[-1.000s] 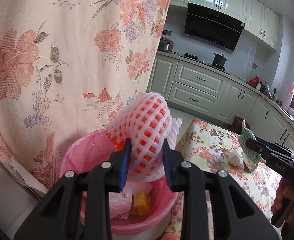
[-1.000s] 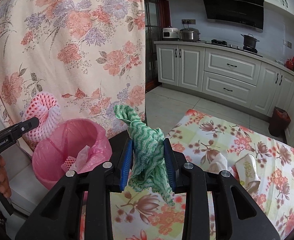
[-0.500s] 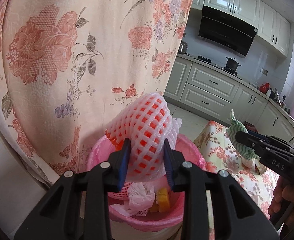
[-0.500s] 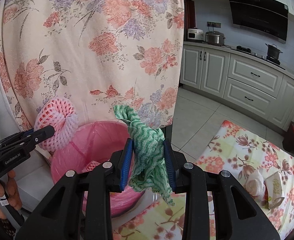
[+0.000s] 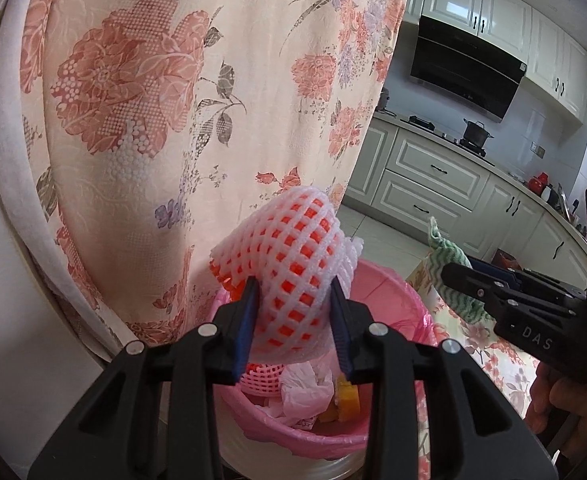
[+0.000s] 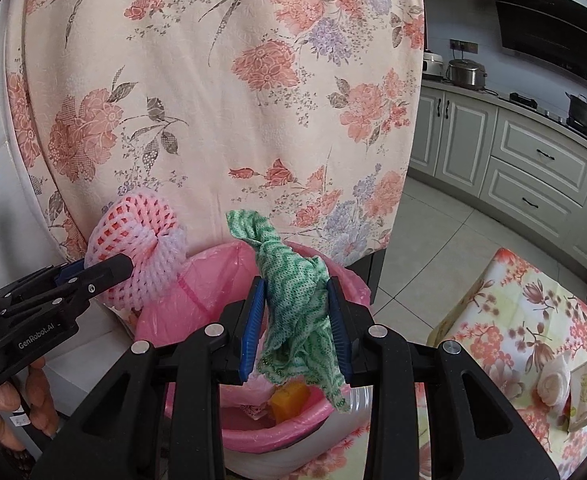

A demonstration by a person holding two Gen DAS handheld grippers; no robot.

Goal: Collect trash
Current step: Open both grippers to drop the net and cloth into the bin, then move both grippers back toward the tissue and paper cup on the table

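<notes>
Left gripper (image 5: pixel 295 322): pressed onto foam net (image 5: pixel 289 276), white mesh over orange, pinched between blue pads (image 5: pixel 245 332). Net held above near rim of bin (image 5: pixel 397 292), lined with pink bag (image 6: pixel 209 276).

Right gripper (image 6: pixel 297 326): clamped on green cloth (image 6: pixel 297 300), crumpled, tail hanging below the fingertips. Cloth held over bin opening, toward its right rim.

Inside bin: white tissue (image 5: pixel 305 390), pink mesh piece (image 5: pixel 261 378), orange-yellow scrap (image 5: pixel 347 398).

Behind bin: floral curtain (image 6: pixel 221 92), hanging close to far rim.

Right of bin: table (image 6: pixel 505 320) with floral covering; rolled white tissue (image 6: pixel 553 380) and small packet (image 6: pixel 583 390) near its right edge, touching each other.
</notes>
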